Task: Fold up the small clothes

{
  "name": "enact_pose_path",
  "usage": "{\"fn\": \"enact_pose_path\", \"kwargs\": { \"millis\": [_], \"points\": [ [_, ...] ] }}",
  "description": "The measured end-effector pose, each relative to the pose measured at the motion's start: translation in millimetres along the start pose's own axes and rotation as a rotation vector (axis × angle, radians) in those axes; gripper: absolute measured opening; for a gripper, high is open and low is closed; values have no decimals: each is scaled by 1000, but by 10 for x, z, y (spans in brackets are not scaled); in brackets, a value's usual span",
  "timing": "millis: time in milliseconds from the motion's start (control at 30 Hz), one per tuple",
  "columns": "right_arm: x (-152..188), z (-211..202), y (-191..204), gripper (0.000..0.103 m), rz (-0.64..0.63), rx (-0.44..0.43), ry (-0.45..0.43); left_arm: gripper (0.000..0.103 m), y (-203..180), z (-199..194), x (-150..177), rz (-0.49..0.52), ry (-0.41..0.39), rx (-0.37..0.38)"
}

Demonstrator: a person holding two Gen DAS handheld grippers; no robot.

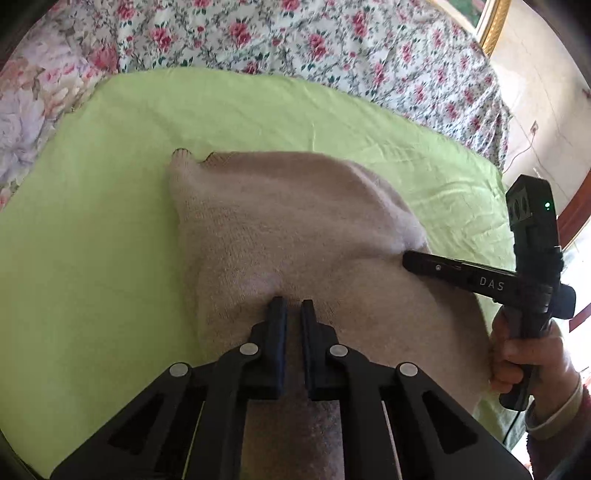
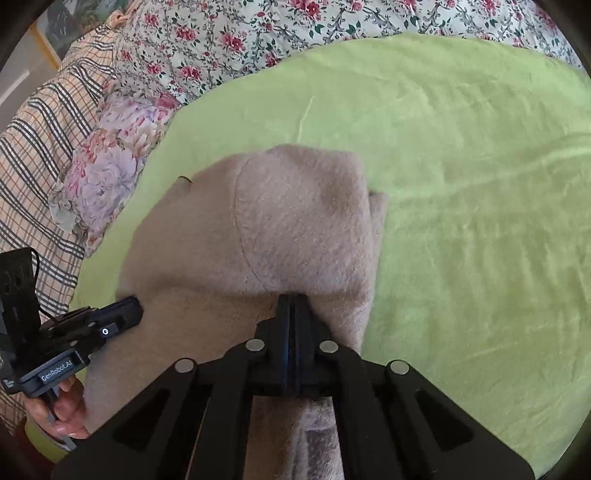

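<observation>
A small beige knitted garment [image 1: 280, 229] lies partly folded on a lime green sheet [image 1: 92, 229]. My left gripper [image 1: 293, 308] sits on its near part with the jaws a narrow gap apart and cloth between them. My right gripper [image 2: 294, 301] is shut on a fold of the garment [image 2: 295, 221] near its right edge. In the left wrist view the right gripper [image 1: 410, 258] comes in from the right, its tip in the cloth. In the right wrist view the left gripper [image 2: 129, 306] touches the garment's left edge.
A floral bedspread [image 1: 295, 40] lies beyond the green sheet [image 2: 480, 184]. A floral pillow [image 2: 107, 177] and a plaid cloth [image 2: 40, 147] lie to the left. A gold frame [image 1: 495, 22] and a wall are at the far right.
</observation>
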State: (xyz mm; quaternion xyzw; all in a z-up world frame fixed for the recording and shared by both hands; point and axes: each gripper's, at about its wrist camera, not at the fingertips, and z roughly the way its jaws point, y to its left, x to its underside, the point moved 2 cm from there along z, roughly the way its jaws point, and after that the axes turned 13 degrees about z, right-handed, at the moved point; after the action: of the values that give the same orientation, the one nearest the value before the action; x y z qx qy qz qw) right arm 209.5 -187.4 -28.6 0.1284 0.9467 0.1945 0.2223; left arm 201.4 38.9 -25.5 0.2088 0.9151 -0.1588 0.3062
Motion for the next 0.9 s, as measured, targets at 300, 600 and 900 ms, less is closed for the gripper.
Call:
{"fn": "enact_pose_path", "kwargs": {
  "millis": [300, 600, 900],
  "points": [
    [785, -706, 307, 6, -102, -91, -3, 14, -372, -650, 654, 51, -39, 51],
    [1115, -536, -231, 2, -27, 25, 21, 13, -392, -496, 1171, -26, 21, 53],
    [1223, -587, -209, 2, -33, 34, -16, 13, -469, -468, 1140, -28, 30, -7]
  ]
}}
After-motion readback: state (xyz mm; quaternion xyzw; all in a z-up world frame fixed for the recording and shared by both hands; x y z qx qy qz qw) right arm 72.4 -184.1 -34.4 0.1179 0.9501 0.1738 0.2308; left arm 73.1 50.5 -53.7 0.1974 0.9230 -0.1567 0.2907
